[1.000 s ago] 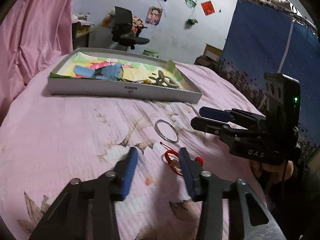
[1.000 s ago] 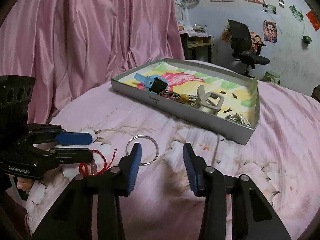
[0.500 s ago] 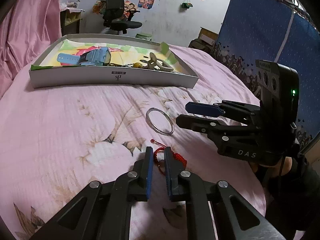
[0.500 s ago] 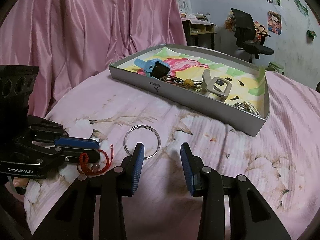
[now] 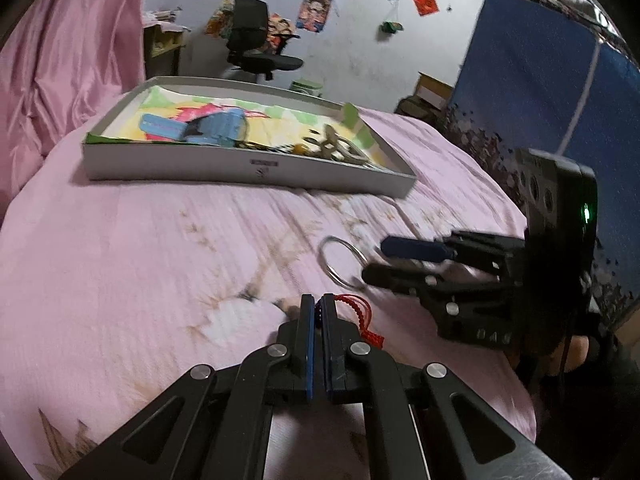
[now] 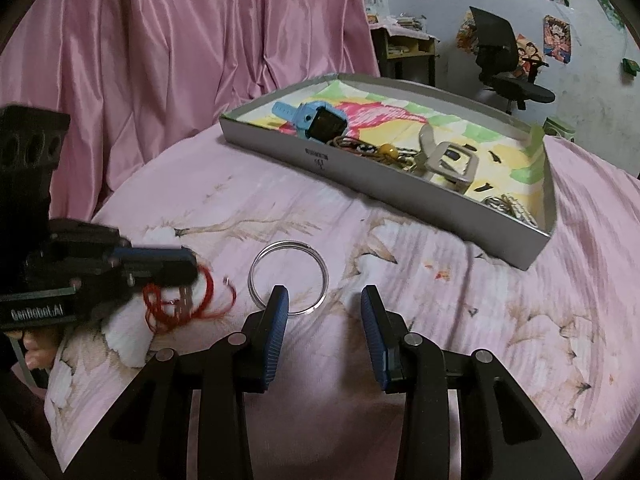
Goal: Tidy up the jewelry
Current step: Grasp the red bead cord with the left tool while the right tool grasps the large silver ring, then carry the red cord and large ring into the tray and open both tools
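I'm holding my right gripper [image 6: 324,312] with its jaws spread wide over the pink bedspread [image 6: 200,216], its left fingertip overlapping the silver bangle [image 6: 289,277]. My left gripper [image 6: 176,266] is pinching the red cord bracelet [image 6: 180,300], which is dangling blurred. The tray [image 6: 400,188] is sitting beyond, holding a blue watch [image 6: 316,118].

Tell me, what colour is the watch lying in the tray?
Light blue watch, clearest in the right wrist view.
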`<state>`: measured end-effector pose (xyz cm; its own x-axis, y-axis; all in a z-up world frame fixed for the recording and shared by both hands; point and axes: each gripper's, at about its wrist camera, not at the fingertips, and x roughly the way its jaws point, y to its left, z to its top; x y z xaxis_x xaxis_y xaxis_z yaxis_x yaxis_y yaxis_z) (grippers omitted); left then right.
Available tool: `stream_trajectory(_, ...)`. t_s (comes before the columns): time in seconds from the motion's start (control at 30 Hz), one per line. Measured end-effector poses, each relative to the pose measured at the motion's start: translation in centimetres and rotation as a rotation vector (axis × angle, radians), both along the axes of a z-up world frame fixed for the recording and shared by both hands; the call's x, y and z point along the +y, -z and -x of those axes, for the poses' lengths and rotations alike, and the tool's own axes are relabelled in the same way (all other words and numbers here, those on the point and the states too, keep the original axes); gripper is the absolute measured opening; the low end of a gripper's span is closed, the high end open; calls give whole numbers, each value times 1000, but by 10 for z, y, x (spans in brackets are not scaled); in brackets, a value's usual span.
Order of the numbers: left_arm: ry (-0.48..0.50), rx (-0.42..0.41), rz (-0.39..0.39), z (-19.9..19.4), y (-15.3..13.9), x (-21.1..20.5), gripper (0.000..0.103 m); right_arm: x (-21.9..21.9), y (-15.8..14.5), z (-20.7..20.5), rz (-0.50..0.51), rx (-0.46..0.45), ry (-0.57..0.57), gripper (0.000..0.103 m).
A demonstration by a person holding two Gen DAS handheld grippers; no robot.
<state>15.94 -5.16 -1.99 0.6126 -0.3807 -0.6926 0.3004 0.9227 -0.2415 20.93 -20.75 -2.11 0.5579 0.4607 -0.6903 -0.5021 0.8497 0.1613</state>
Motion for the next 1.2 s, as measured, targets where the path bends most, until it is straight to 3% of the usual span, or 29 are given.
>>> stream_trajectory(0.07, -25, 0, 7, -5, 0, 5, 4, 2, 1, -2, 5, 9, -4, 26)
stream_trajectory(0.33, -101, 9, 27, -22, 0, 15, 4, 4, 8, -17, -21, 66, 6, 22)
stream_trajectory(0.57, -121, 7, 36, -30, -1, 16, 4, 10, 11, -27, -39, 92, -3, 4)
stream_trajectory(0.83, -155, -35, 63, -38, -11, 20, 4, 2, -4, -25, -92, -1, 29, 3)
stream_trajectory(1.2, -243, -158, 75, -55, -35, 26, 4, -11, -33, -31, -172, -153, 109, 3)
